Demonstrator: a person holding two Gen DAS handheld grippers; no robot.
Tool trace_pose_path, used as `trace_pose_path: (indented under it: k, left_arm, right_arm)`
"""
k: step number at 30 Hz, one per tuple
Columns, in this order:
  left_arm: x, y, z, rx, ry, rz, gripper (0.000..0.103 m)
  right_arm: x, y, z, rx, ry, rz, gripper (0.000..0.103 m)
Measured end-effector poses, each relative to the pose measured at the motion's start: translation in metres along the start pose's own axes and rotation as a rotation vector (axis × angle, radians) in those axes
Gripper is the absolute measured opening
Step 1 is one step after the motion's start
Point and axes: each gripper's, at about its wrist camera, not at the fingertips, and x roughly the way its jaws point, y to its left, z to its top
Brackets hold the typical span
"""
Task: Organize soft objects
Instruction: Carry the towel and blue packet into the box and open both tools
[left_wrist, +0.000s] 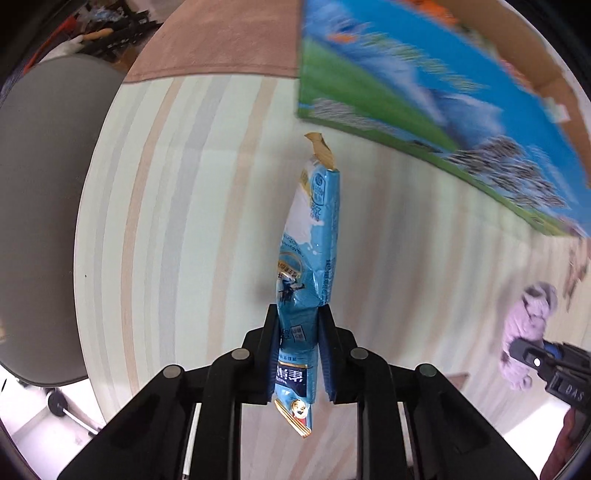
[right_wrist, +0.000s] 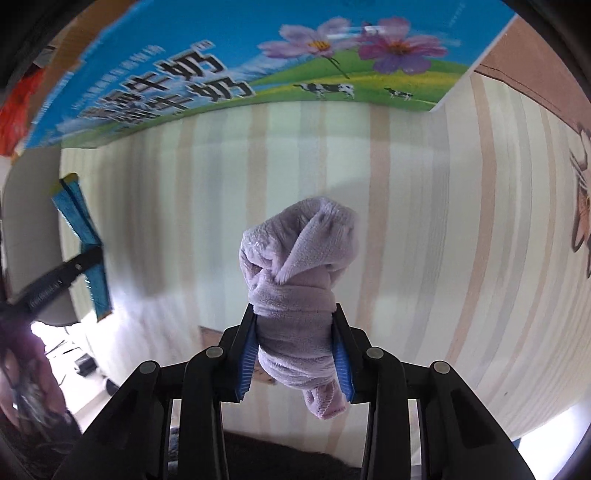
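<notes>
The left tongs (left_wrist: 300, 314) are pinching a crinkled, glossy blue packet (left_wrist: 310, 236); the right tongs (right_wrist: 295, 314) are squeezing a knotted, fuzzy lilac cloth (right_wrist: 295, 273) above the striped desk (right_wrist: 424, 221).

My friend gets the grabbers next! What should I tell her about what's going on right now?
Left gripper: shut on the blue snack packet, held up off the striped tabletop.
Right gripper: shut on the rolled lilac towel, also lifted.
The printed milk carton box stands at the far side of the table, open at the top; something orange shows in it.
Done: both soft things are picked up.
Left: probably carry each to the box and drop it in. No other loose soft things show on the table.
</notes>
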Motion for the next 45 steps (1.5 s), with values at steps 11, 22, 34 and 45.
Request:
trace_pose_path:
  k: [11, 22, 34, 45]
  left_arm:
    - [-0.125, -0.036, -0.003, 0.144, -0.138, -0.16, 0.017]
    - [-0.175, -0.061, 0.136, 0.215, -0.178, -0.164, 0.017]
    - [-0.086, -0.049, 0.28, 0.205, 0.135, 0.081, 0.025]
    - [-0.091, -0.045, 0.272, 0.183, 0.093, 0.045, 0.071]
  right_arm:
    - [-0.091, 0.039, -0.001, -0.02, -0.142, 0.152, 0.038]
    - [-0.2, -0.002, 0.087, 0.09, -0.366, 0.031, 0.038]
    - [-0.129, -0.019, 0.178, 0.252, -0.233, -0.184, 0.048]
    - [-0.134, -0.01, 0.179, 0.208, -0.225, -0.082, 0.103]
